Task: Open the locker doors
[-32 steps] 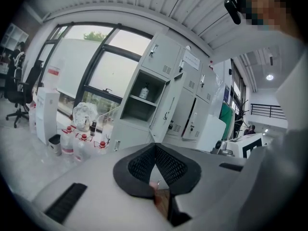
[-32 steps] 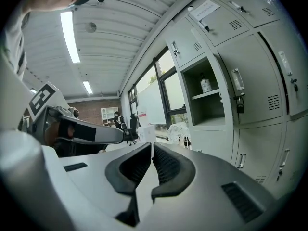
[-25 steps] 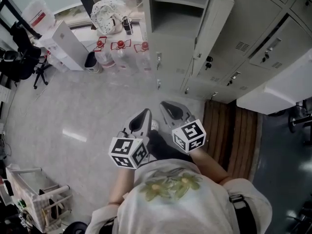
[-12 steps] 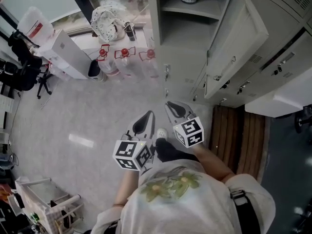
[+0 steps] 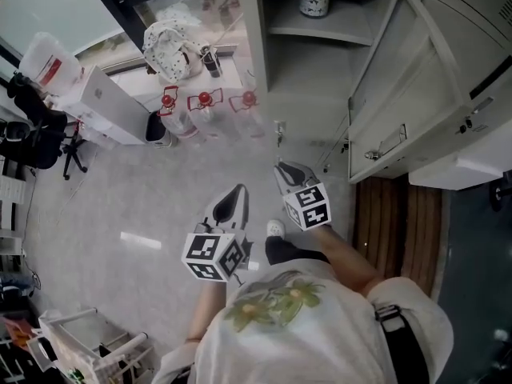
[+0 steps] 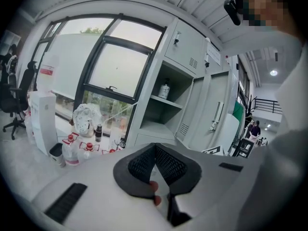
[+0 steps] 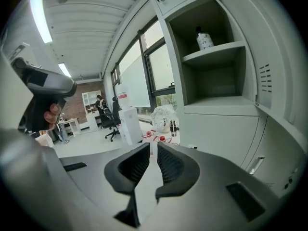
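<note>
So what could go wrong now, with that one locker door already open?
The open door juts out near the right gripper; a careless arm swing might bang it. The bottles stand right by the lockers; a step forward could tip them. The right gripper is shut, so it must open before it can grip anything.

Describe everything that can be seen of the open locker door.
The open locker door is pale grey painted metal, as it looks. It stands swung wide to the right of its compartment, hinged at that side. Its inner face shows a raised rib, a small metal bar and vent slots. Nothing else seems to touch it.
</note>
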### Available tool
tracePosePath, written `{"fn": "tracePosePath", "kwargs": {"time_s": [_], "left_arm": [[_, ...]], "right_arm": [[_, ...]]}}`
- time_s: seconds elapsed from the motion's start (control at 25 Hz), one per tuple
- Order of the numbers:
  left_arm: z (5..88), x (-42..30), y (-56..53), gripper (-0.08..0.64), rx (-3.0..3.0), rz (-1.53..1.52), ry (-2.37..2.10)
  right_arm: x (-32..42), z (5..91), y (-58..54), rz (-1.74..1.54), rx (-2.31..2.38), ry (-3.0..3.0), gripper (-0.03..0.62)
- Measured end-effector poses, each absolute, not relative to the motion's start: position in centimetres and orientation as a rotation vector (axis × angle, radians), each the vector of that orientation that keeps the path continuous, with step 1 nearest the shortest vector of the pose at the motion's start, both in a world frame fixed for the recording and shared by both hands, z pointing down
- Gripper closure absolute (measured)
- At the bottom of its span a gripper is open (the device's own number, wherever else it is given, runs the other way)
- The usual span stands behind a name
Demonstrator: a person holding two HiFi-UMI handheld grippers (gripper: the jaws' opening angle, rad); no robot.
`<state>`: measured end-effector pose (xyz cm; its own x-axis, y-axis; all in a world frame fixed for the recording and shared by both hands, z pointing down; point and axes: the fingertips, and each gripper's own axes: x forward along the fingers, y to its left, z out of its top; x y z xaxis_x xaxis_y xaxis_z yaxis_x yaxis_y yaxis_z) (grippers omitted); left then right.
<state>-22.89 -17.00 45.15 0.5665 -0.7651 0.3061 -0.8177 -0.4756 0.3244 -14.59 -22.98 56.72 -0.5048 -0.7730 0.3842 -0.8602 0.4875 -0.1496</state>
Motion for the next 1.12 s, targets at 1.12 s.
{"fn": "tracePosePath", "kwargs": {"time_s": [1.12], "left_arm": [[53.3, -22.6, -29.0, 0.529, 2.357, 0.323, -1.063]], "right_arm": [[-12.5, 67.6, -36.8, 0.692, 1.557, -2.184, 0.480]]}}
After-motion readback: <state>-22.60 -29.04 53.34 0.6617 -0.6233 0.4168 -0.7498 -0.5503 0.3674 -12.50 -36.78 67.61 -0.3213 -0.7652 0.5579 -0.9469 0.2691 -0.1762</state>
